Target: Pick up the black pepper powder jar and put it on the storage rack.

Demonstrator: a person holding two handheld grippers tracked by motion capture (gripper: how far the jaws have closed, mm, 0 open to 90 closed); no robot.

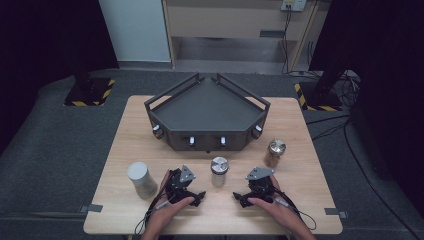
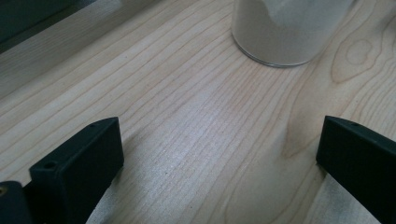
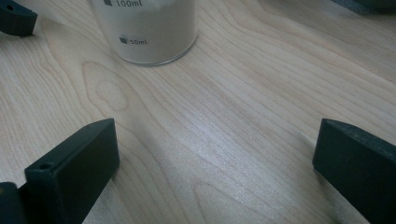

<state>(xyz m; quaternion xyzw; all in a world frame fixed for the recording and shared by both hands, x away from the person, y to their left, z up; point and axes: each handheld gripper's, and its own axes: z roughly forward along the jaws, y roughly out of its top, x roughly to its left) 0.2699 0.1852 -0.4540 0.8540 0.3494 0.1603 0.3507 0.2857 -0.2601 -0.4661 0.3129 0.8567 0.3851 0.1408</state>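
Note:
Three jars stand on the wooden table (image 1: pixel 300 200). A white one (image 1: pixel 141 178) is at the left, a metal-lidded one (image 1: pixel 219 170) in the middle and a brown one with a metal lid (image 1: pixel 274 152) at the right. My left gripper (image 1: pixel 200 197) rests on the table just left of the middle jar, jaws open and empty. My right gripper (image 1: pixel 238 199) rests just right of it, also open. In the left gripper view (image 2: pixel 219 144) the pale-filled jar (image 2: pixel 285 32) stands ahead. The right gripper view (image 3: pixel 215 144) shows that jar (image 3: pixel 149 32) with 100ml and 50ml marks.
A dark five-sided tray (image 1: pixel 207 107) with low rails and front knobs stands at the back middle of the table. Grey carpet surrounds the table. One jaw of the left gripper (image 3: pixel 16 18) shows at the top left of the right gripper view.

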